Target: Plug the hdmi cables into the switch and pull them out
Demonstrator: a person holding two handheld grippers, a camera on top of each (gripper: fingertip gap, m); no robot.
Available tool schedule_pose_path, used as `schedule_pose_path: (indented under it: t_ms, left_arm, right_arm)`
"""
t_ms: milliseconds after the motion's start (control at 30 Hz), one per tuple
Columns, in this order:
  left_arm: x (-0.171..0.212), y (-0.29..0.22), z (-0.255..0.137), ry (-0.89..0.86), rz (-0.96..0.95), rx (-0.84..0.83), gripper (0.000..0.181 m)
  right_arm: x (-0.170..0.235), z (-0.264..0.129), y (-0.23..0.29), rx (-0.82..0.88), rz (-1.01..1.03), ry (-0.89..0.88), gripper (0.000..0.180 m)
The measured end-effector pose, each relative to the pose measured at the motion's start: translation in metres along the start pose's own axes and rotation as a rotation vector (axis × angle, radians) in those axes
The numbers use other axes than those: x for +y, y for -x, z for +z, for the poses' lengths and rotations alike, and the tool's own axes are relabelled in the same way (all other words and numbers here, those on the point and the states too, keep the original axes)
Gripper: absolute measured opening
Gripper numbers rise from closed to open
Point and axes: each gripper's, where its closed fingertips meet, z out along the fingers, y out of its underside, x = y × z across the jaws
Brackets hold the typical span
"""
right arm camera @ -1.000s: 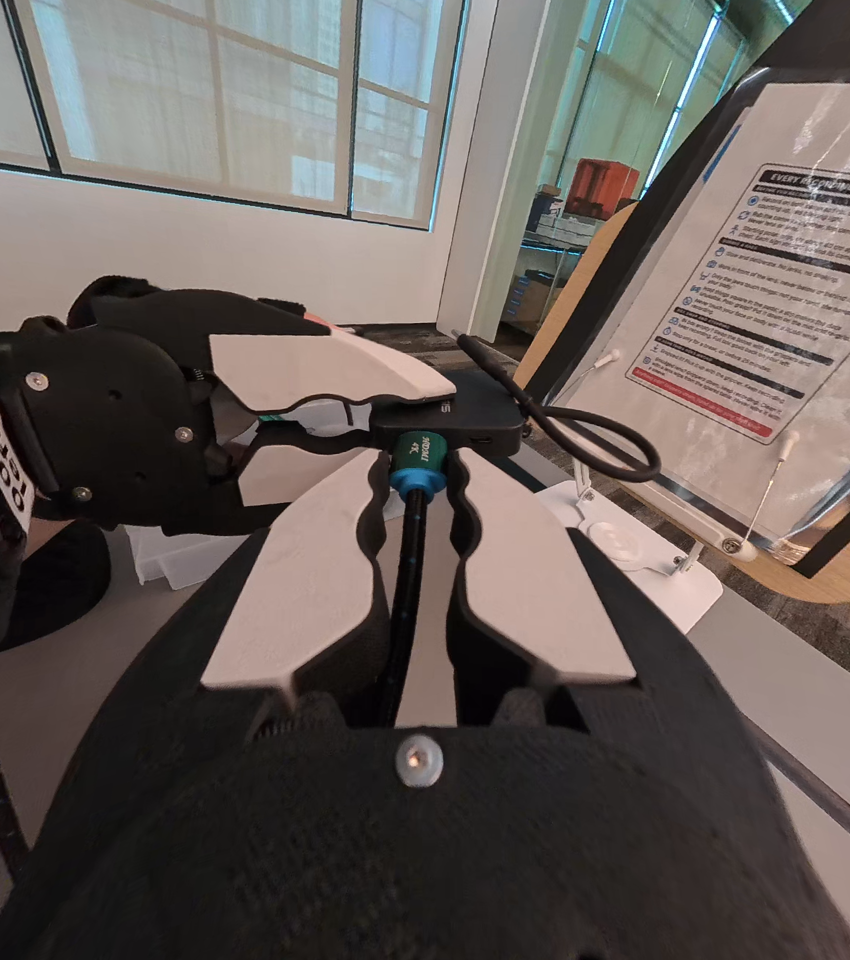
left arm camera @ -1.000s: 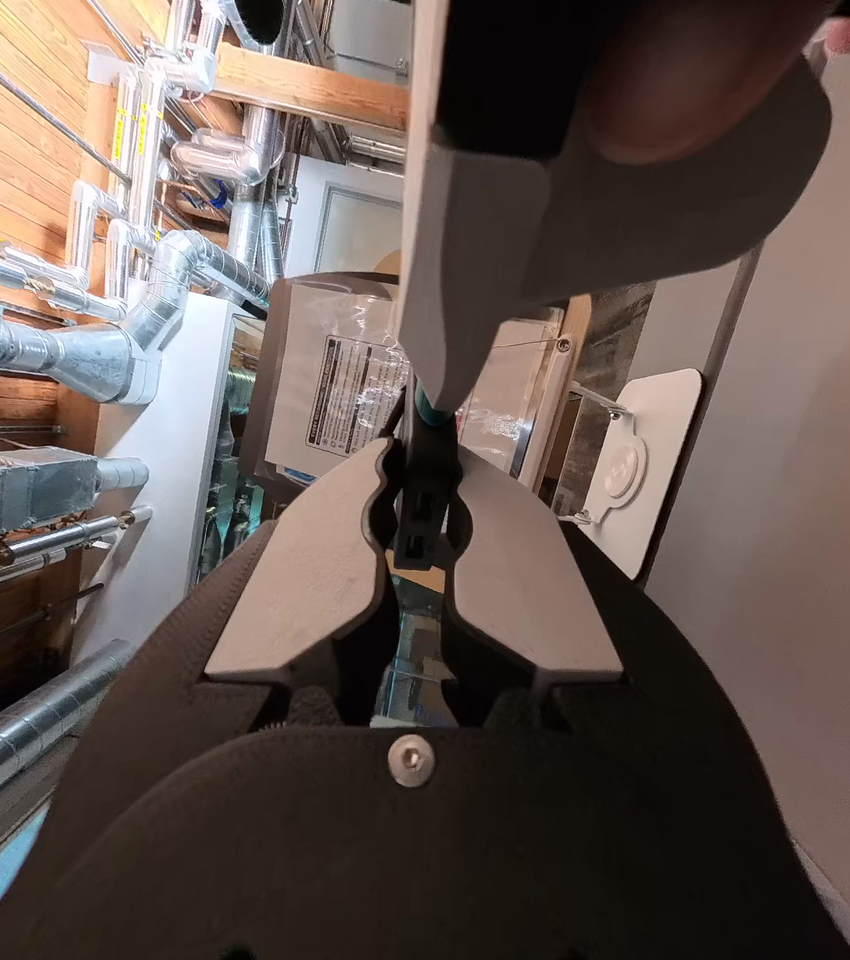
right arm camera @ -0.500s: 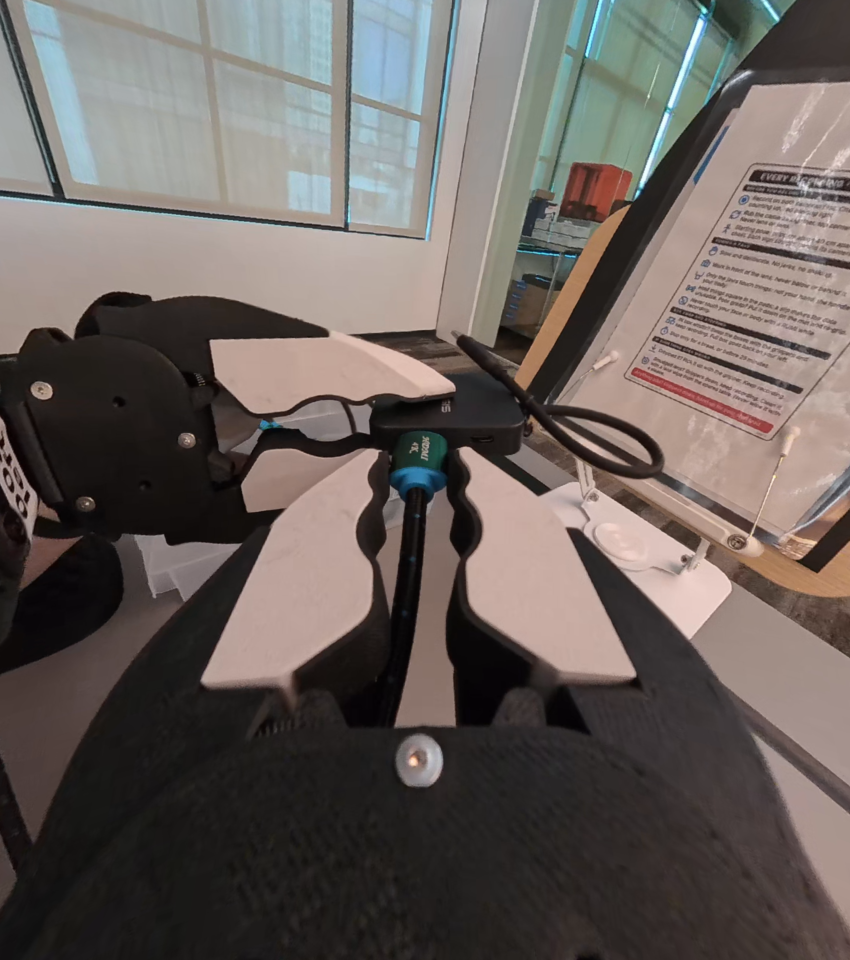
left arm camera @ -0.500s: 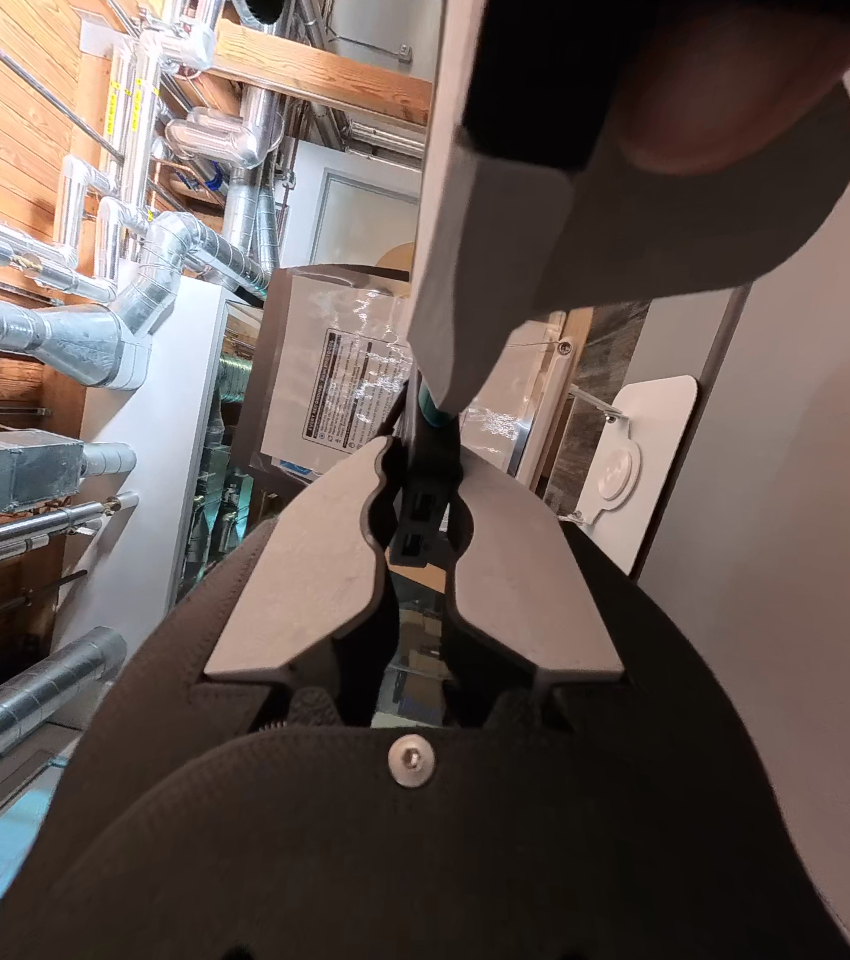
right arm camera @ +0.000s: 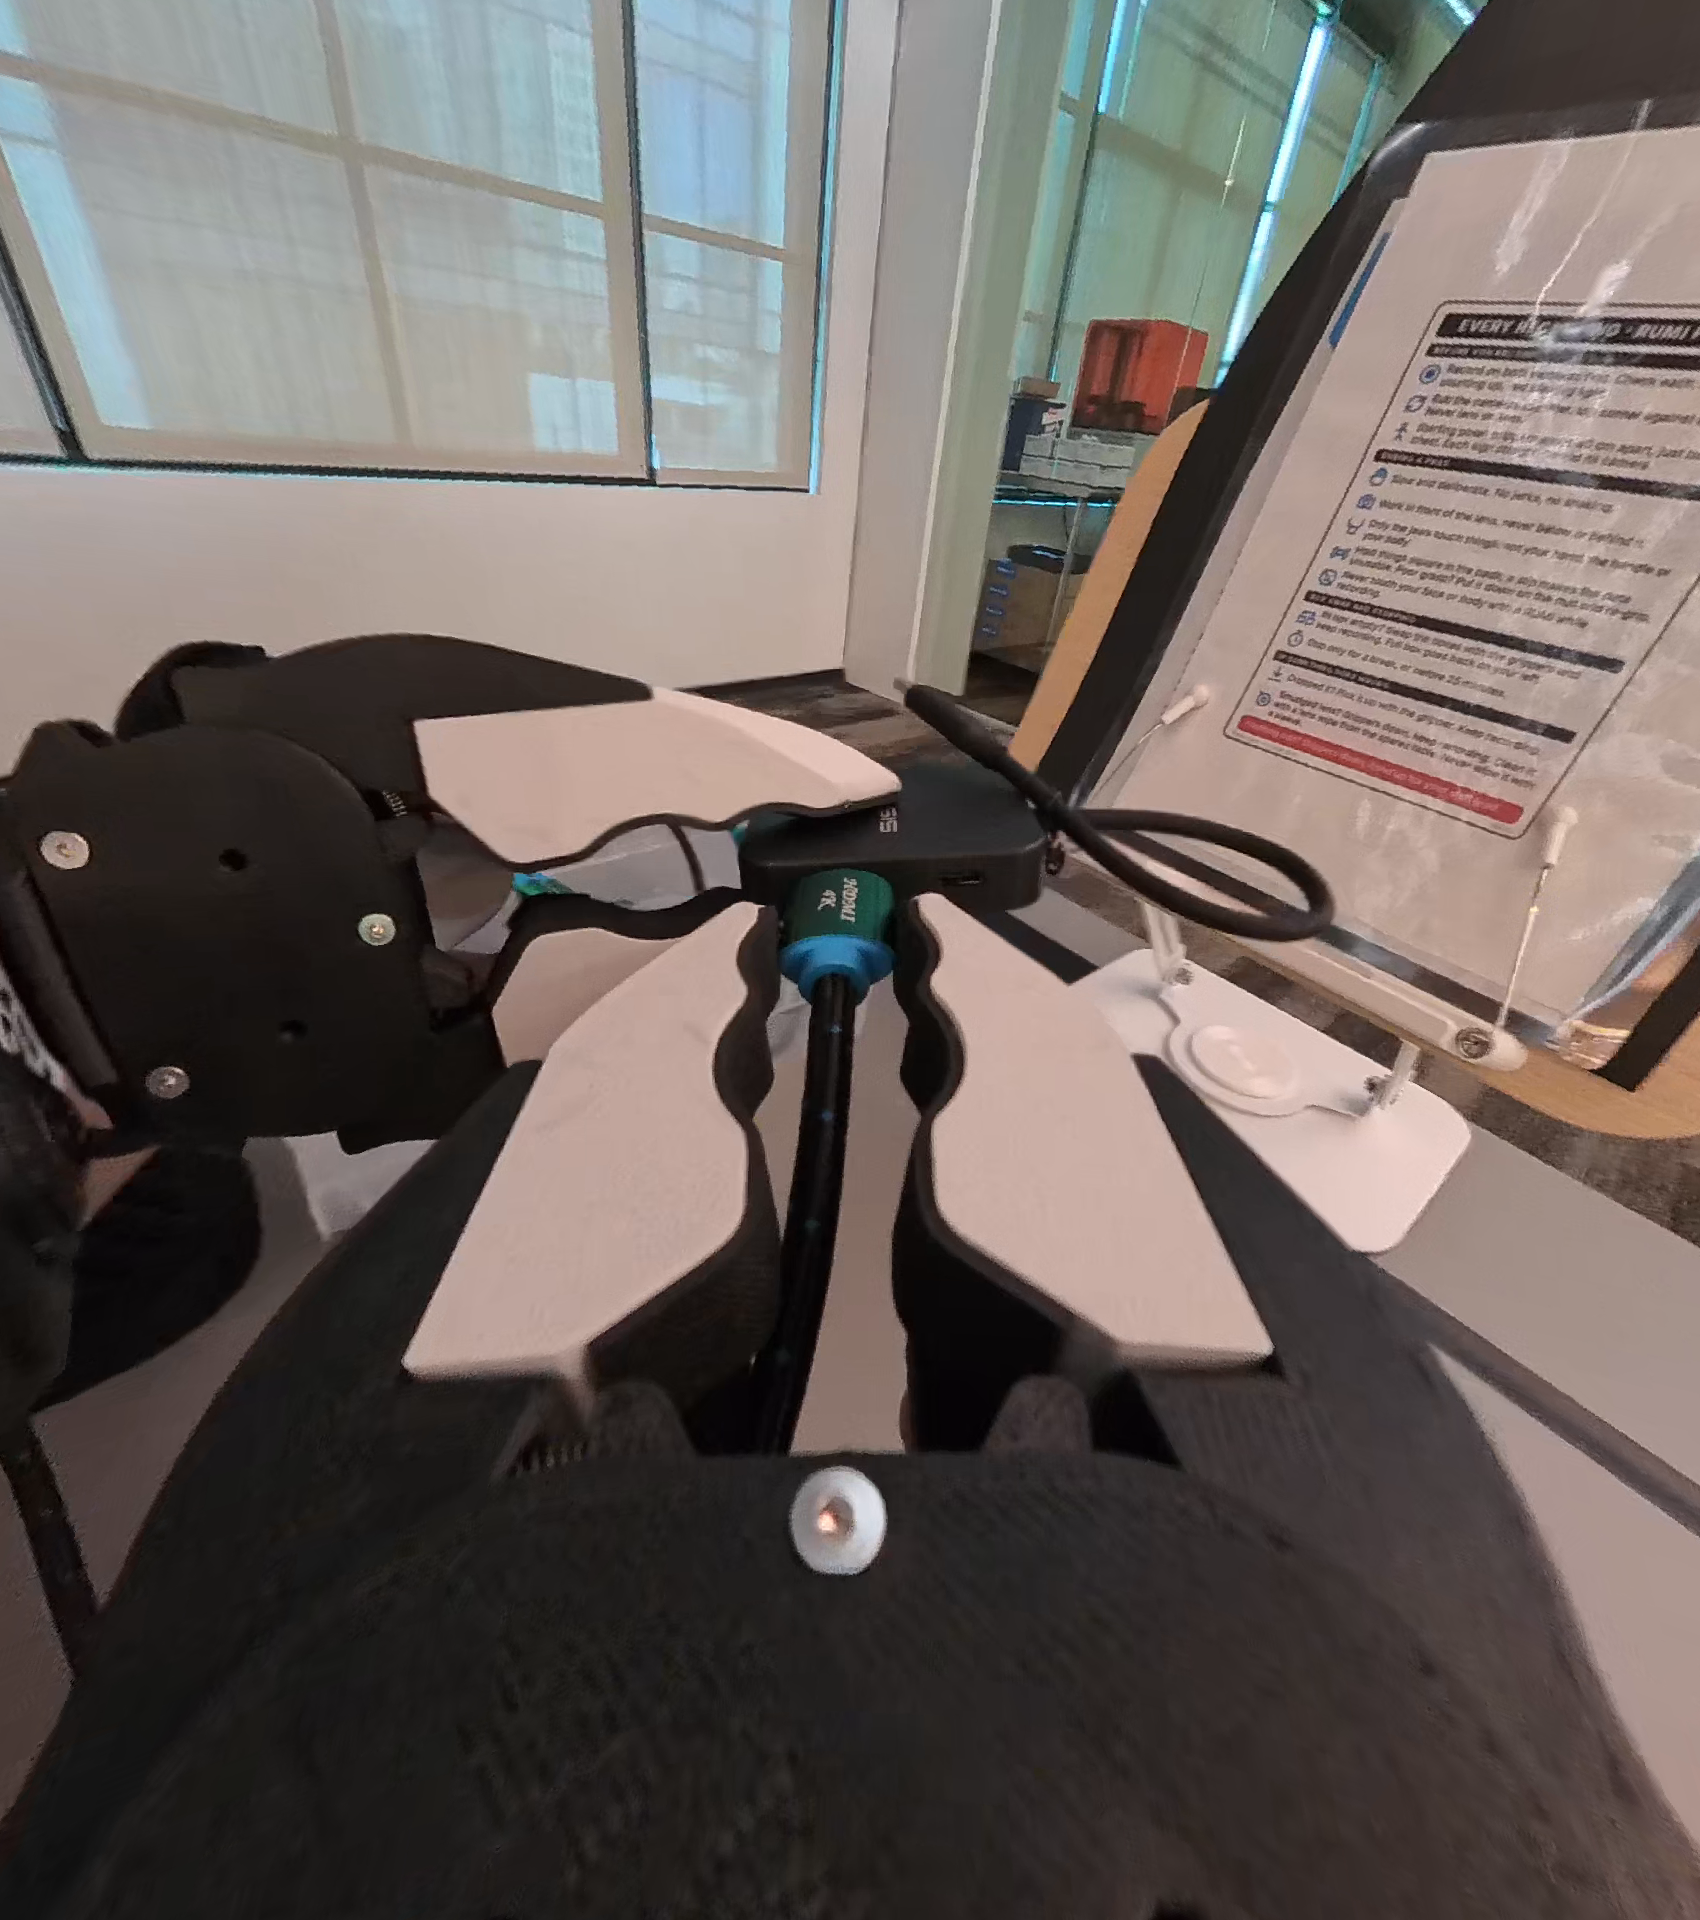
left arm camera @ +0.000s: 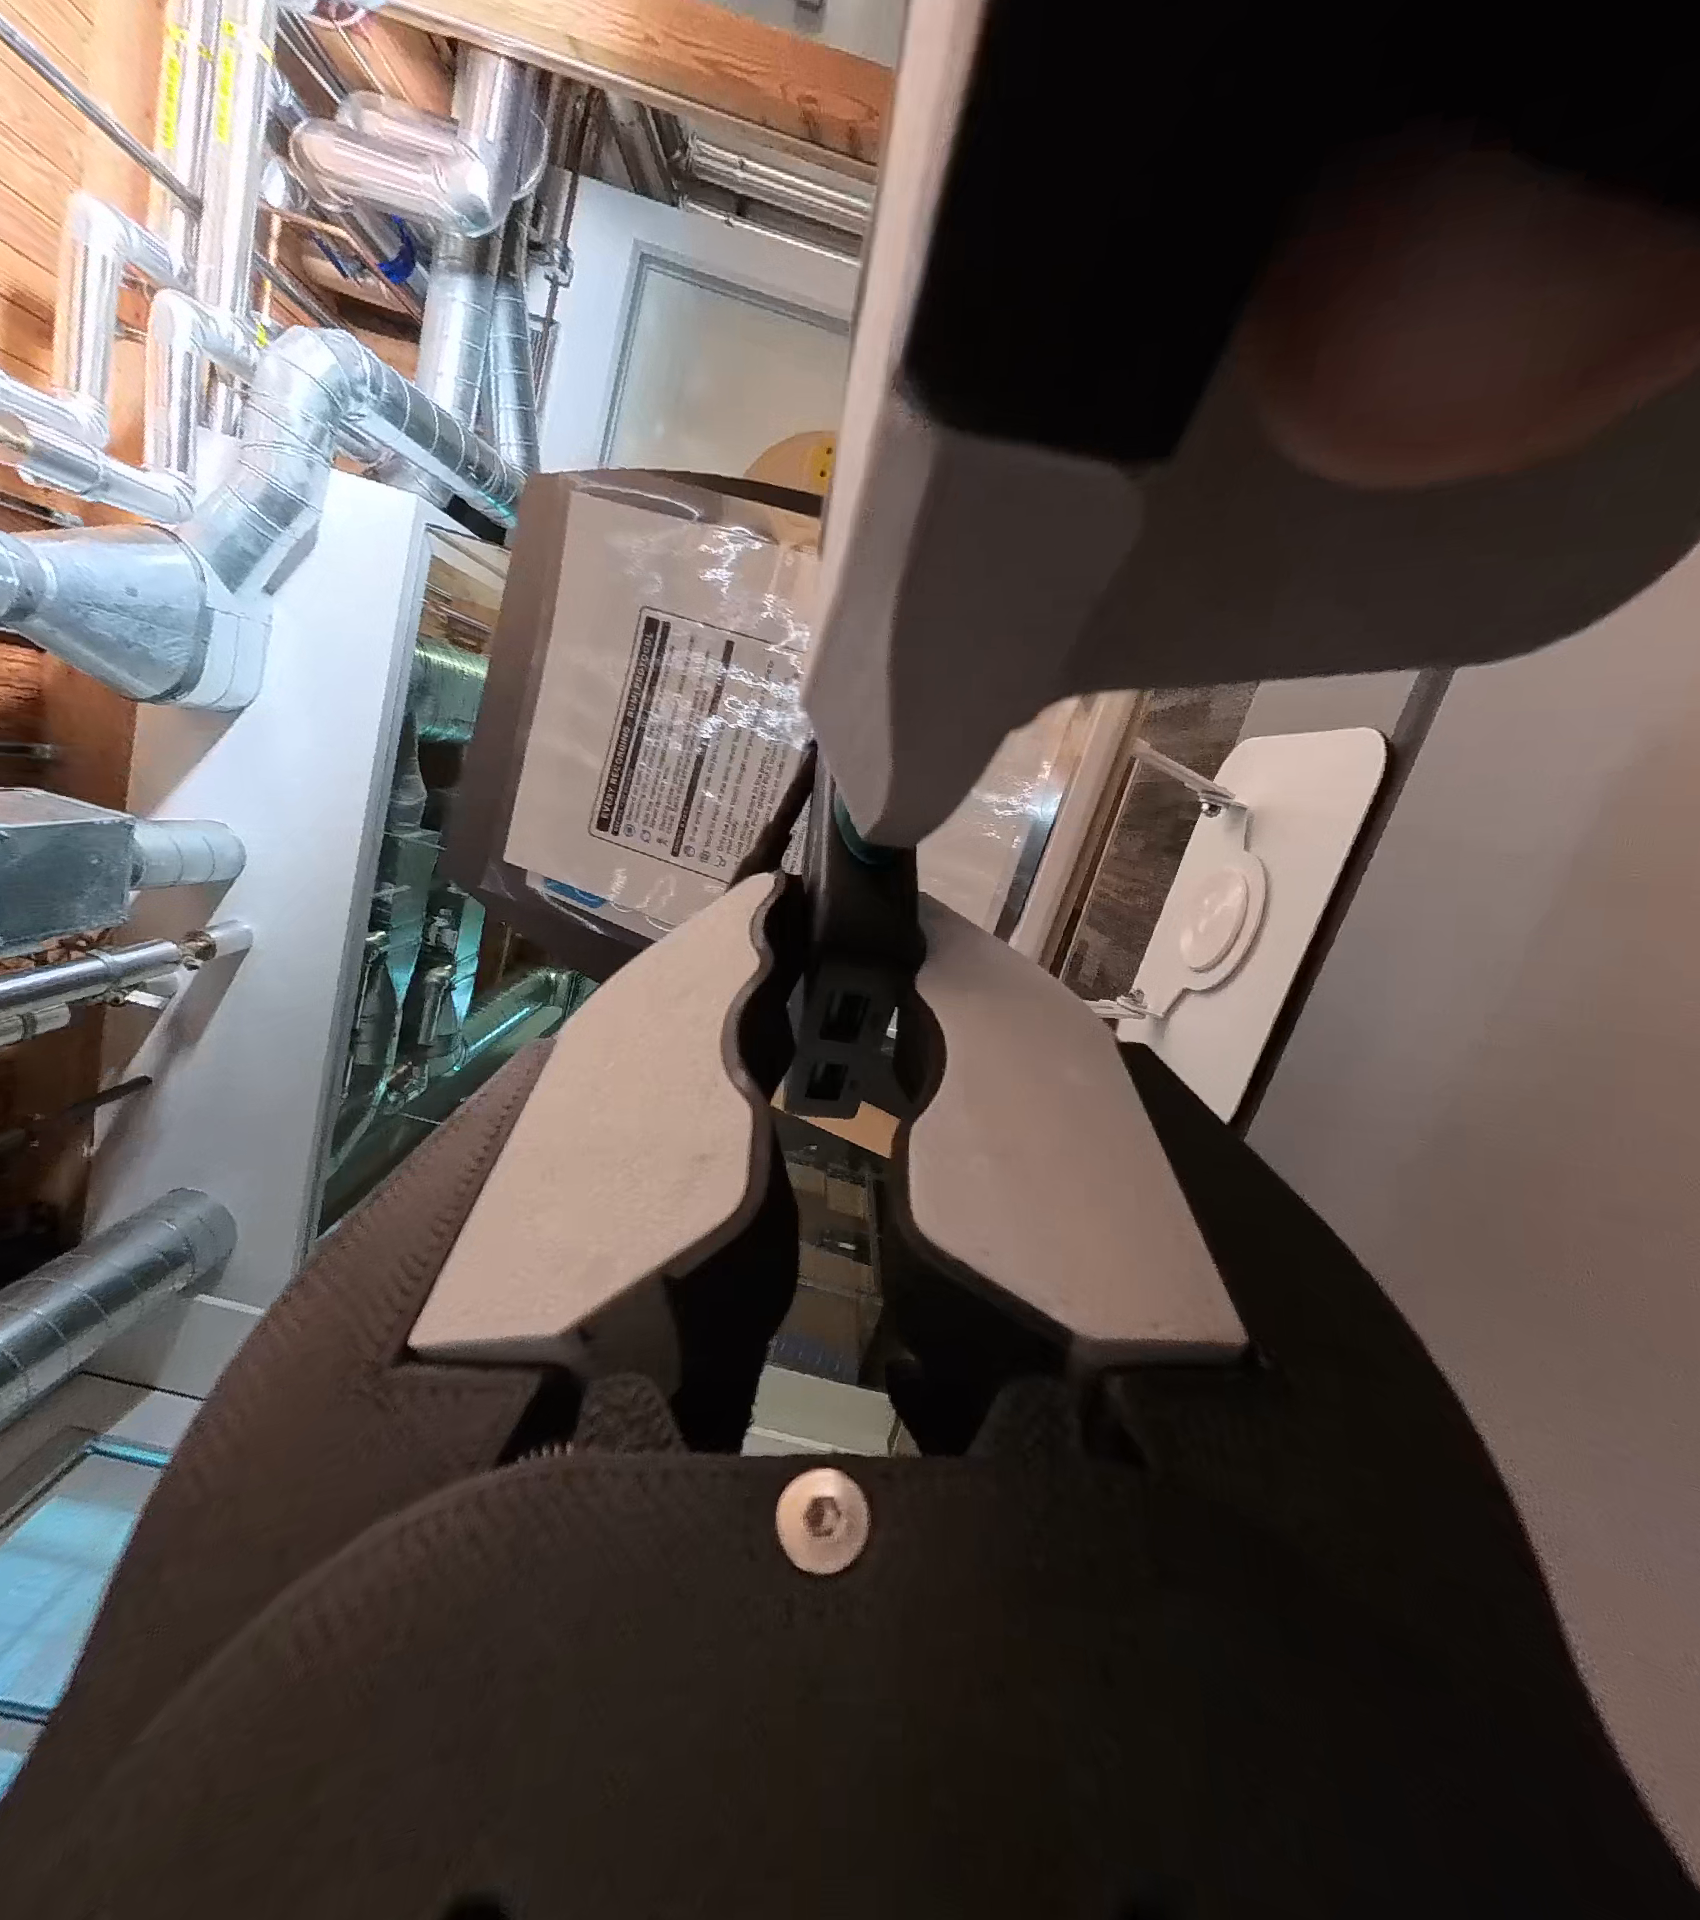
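In the left wrist view, the left gripper (left arm camera: 841, 935) is clamping its two pale fingers on the small flat black plastic hdmi switch (left arm camera: 838, 1023), which is standing edge-on between the tips and showing two rectangular ports facing the camera. One finger of the right gripper (left arm camera: 882, 665) is reaching in from above, its tip just beside the switch where a sliver of teal plug is showing. Behind them one clear-covered instruction sheet in a dark frame (left arm camera: 659, 727) is leaning, and one white metal base plate (left arm camera: 1272, 914) is lying at the edge of the grey table (left arm camera: 1604, 1039); silver ducts are running along the wooden wall. In the right wrist view, the right gripper (right arm camera: 830, 914) is closing its two white fingers on the green metal hdmi plug with a blue collar (right arm camera: 838, 914), whose one black braided cable (right arm camera: 815, 1164) is running back between the fingers toward the camera. The plug is sitting against the near edge of the switch (right arm camera: 939, 831), seated in a port as far as can be told. The left gripper (right arm camera: 804, 842) is coming in from the left and pinching the switch from above and below, holding it clear of the table (right arm camera: 1604, 1507). One thin black lead (right arm camera: 1189, 862) is looping off the switch's far corner toward the sheet (right arm camera: 1511, 582), and the white plate (right arm camera: 1324, 1153) is lying near the table's far edge.
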Motion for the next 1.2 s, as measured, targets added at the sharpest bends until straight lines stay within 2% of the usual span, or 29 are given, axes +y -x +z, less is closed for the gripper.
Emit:
schedule_pose_path:
  t_ms: [200, 300, 467, 533, 633, 800, 1000, 1133, 1200]
  left_arm:
    - [-0.003, 0.005, -0.003, 0.001, -0.006, -0.012, 0.016]
    - [-0.001, 0.005, -0.003, 0.009, 0.005, -0.013, 0.016]
    - [-0.003, 0.009, -0.006, 0.025, 0.012, -0.027, 0.016]
    - [-0.005, 0.012, -0.008, 0.029, 0.095, -0.088, 0.014]
    - [-0.008, 0.016, -0.01, -0.002, 0.125, -0.154, 0.014]
    - [-0.006, 0.007, -0.006, -0.008, 0.117, -0.095, 0.014]
    - [0.004, 0.007, -0.003, 0.027, 0.054, -0.053, 0.016]
    - [0.007, 0.002, -0.001, 0.033, 0.059, -0.022, 0.015]
    - [0.009, 0.0, 0.0, 0.041, 0.05, -0.006, 0.015]
  right_arm:
    - [-0.004, -0.003, 0.001, -0.14, 0.085, -0.027, 0.022]
    - [-0.004, -0.002, 0.002, -0.13, 0.101, -0.033, 0.022]
    - [-0.008, -0.004, 0.005, -0.064, -0.009, -0.028, 0.022]
    - [-0.009, -0.004, 0.006, -0.041, -0.016, -0.028, 0.022]
    - [-0.011, -0.006, 0.008, -0.093, 0.039, -0.042, 0.022]
    - [-0.003, -0.006, 0.004, -0.144, 0.035, 0.001, 0.022]
    - [-0.003, 0.002, 0.005, -0.045, 0.067, -0.094, 0.022]
    - [0.001, 0.004, 0.003, -0.019, 0.081, -0.071, 0.022]
    - [0.003, 0.006, 0.003, -0.044, 0.166, -0.077, 0.022]
